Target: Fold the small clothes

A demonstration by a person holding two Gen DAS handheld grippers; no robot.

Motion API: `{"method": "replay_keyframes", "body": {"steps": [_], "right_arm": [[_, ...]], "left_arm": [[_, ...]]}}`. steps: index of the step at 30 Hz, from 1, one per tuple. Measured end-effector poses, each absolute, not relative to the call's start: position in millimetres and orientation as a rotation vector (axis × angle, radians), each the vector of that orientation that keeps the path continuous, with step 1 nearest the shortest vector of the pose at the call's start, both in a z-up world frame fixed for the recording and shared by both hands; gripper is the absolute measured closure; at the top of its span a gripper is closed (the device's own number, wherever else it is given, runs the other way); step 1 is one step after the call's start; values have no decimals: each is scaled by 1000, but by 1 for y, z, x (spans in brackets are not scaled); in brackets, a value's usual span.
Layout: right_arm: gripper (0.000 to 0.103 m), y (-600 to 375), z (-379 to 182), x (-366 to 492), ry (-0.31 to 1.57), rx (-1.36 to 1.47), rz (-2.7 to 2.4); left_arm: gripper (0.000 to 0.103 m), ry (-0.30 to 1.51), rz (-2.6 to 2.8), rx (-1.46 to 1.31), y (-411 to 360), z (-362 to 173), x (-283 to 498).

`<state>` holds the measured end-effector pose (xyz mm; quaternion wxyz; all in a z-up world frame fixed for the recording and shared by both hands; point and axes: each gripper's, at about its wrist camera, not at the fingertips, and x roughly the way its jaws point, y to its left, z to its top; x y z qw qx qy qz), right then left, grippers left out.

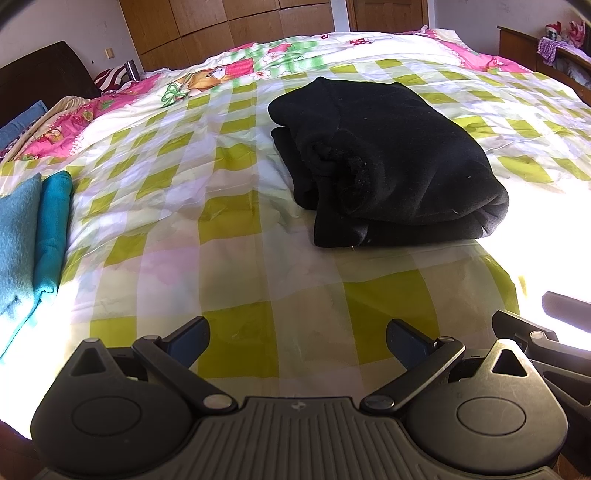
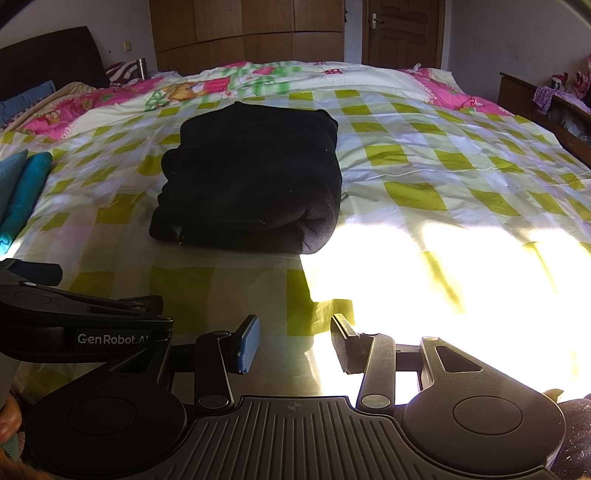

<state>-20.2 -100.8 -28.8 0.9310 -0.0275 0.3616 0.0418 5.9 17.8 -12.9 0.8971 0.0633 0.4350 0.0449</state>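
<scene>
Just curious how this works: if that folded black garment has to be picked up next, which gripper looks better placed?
Probably the right gripper: the black garment lies almost straight ahead of it. From the left gripper, it sits off to the right. Both are open.

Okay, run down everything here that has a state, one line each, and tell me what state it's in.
black garment: folded into a bundle, lying on the bed, not held
teal cloths: folded, side by side at the bed's left edge
left gripper: open, empty
right gripper: open, empty
door: closed
</scene>
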Motion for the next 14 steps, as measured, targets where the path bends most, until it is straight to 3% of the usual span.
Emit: {"method": "replay_keyframes", "body": {"steps": [14], "right_arm": [[61,-100,-29,-20,741,-55,86]], "left_arm": [[0,906,97,121,18,-13,6]]}}
